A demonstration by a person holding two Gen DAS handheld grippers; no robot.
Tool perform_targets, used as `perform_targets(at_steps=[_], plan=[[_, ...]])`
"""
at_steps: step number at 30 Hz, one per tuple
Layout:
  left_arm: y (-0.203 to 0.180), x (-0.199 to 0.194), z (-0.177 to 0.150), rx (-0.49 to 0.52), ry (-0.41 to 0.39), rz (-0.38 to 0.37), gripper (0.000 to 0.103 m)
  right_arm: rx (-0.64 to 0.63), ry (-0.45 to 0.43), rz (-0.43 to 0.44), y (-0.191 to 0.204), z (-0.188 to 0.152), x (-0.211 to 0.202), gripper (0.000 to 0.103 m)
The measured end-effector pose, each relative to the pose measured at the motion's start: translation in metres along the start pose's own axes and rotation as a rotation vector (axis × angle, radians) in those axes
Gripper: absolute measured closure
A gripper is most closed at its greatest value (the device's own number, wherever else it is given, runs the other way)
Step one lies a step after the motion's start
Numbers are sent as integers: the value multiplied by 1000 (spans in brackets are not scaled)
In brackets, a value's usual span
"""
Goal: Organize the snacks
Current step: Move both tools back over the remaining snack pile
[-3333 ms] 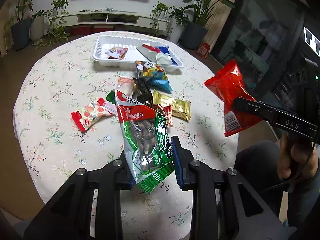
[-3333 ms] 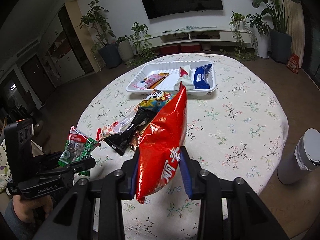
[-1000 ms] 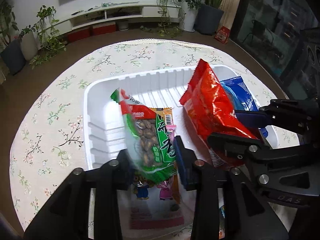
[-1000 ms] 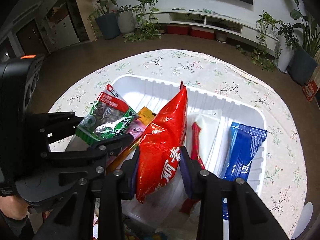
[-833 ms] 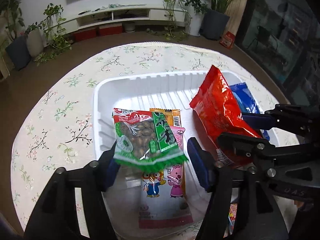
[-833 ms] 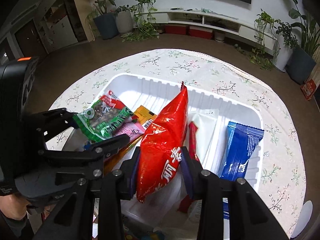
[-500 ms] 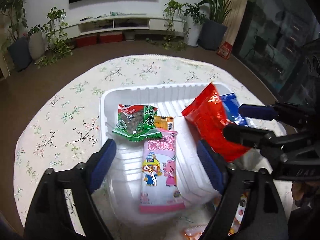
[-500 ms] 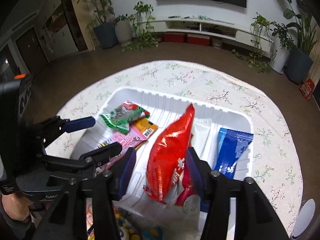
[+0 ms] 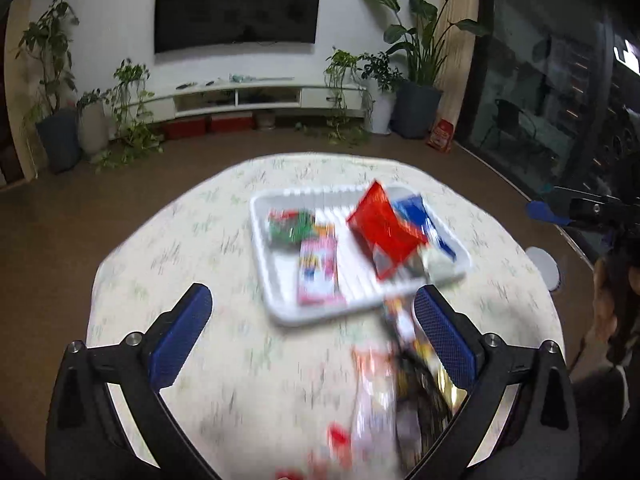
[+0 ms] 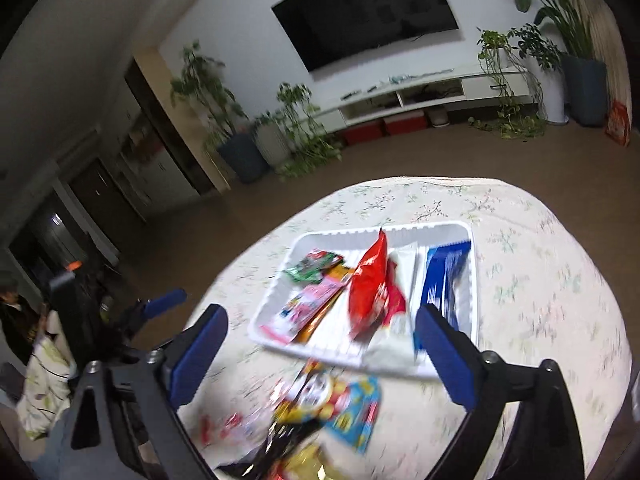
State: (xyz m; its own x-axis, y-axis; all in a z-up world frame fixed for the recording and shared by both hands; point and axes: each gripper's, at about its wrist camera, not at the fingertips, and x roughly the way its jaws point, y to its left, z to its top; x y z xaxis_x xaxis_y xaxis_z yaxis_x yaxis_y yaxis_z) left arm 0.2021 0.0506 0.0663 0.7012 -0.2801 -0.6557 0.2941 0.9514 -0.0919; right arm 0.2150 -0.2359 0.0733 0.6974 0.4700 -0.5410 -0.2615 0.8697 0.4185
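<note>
The white tray [image 9: 280,317] [image 10: 400,225] lies across the round table. In it lie a green nut packet [image 9: 290,226] [image 10: 314,266], a pink packet [image 9: 318,272] [image 10: 308,300], a red bag [image 9: 384,228] [image 10: 370,292] and a blue packet [image 9: 424,224] [image 10: 444,276]. My left gripper [image 9: 312,300] hangs back from the tray, jaws opening, nothing between them. My right gripper [image 10: 322,320] is also back from the tray, jaws opening and bare. A loose snack pile [image 9: 400,380] [image 10: 332,400] lies blurred on my side of the tray.
The floral tablecloth [image 9: 180,248] covers the table to its rounded edge. A white cylinder [image 9: 542,268] stands on the floor to the right. A hand [image 9: 612,300] holds the other gripper there. Plants, a low TV shelf and a dark cabinet stand far off.
Both grippers opened and let go: the green nut packet and the red bag now lie in the tray. Both hands pulled back and up, so the tray looks smaller and farther.
</note>
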Motion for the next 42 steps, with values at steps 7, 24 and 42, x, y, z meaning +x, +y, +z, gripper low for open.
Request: perform_targets(at_steps=[7,24,42], plan=[[17,-32,-75,-69,147,-15,0,-49,20,-32,15,-67,-59,5],[-104,-1,-79,135,271,-91,2,-107,116,-214,25,-131,-64,21],[-102,61,-81,165,371,-42,28,-161,149,-210,11,-120,-48,21]])
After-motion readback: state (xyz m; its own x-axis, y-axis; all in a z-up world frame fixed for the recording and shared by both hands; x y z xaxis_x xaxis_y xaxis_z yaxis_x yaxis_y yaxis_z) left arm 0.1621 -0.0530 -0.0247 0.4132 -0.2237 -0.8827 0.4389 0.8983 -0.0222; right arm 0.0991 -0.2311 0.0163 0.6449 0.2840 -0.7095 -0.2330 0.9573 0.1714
